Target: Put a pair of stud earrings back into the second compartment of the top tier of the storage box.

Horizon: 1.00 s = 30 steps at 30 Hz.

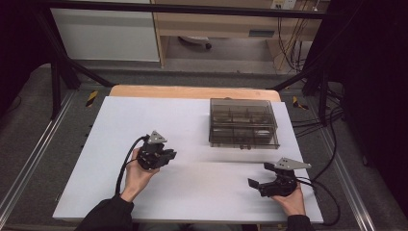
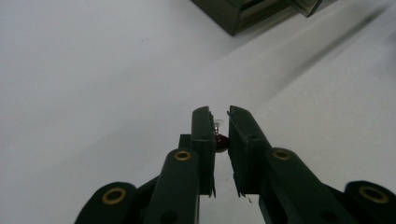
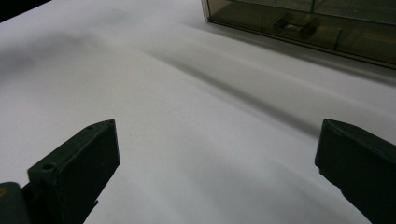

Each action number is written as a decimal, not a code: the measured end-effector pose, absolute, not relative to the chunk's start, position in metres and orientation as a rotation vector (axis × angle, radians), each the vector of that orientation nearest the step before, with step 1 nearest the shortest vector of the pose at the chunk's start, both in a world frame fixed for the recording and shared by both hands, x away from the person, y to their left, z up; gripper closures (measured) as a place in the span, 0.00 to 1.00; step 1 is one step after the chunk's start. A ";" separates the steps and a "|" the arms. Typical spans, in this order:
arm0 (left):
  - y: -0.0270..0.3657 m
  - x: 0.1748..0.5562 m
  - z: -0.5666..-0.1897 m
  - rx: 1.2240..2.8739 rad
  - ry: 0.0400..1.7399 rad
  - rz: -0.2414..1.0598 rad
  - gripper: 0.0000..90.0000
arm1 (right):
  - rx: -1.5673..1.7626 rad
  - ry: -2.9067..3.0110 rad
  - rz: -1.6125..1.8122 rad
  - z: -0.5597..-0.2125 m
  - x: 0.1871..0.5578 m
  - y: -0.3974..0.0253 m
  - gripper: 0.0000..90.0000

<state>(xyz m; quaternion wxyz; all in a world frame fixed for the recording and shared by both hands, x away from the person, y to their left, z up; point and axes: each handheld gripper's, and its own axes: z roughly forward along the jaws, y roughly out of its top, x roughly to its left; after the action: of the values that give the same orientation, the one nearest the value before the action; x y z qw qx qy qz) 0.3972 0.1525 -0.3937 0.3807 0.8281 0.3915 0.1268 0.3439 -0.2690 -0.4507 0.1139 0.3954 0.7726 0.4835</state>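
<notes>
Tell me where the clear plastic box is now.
In the high view the clear plastic box sits at the far right of the white table, beyond the right hand-held gripper.

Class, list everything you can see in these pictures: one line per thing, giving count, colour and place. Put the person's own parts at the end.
Board: one, white, covering most of the wooden table top.
Wooden table: one, light brown, its far edge showing beyond the board.
Compartment box: one, smoky transparent, lid closed, on the board's far right part.
Small object: one, dark red with a clear tip, too small to identify, between the left gripper's jaws.
Left gripper: one, black with grey plate, jaws nearly closed around the small object, above the board's left-centre.
Right gripper: one, black with grey plate, jaws wide apart and empty, near the board's right front.
Hands: two, dark sleeves, left hand and right hand, each holding a gripper.
</notes>
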 end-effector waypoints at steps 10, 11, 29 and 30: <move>0.135 0.403 -0.377 2.101 0.966 0.325 0.89 | 1.159 2.268 1.415 -0.451 0.344 -0.269 0.01; 0.135 0.403 -0.377 2.101 0.966 0.325 0.89 | 1.159 2.268 1.416 -0.451 0.344 -0.269 0.01; 0.102 0.413 -0.353 2.109 0.903 0.328 0.89 | 1.159 2.269 1.416 -0.451 0.344 -0.269 0.01; 0.097 0.415 -0.350 2.113 0.895 0.329 0.89 | 1.157 2.268 1.416 -0.451 0.344 -0.269 0.01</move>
<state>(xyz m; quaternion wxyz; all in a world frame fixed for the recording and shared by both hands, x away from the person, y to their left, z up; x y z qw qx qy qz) 0.4145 0.0972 -0.3497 0.4002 0.8352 0.3539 0.1302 0.3439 -0.2691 -0.4508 0.1141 0.3946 0.7734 0.4829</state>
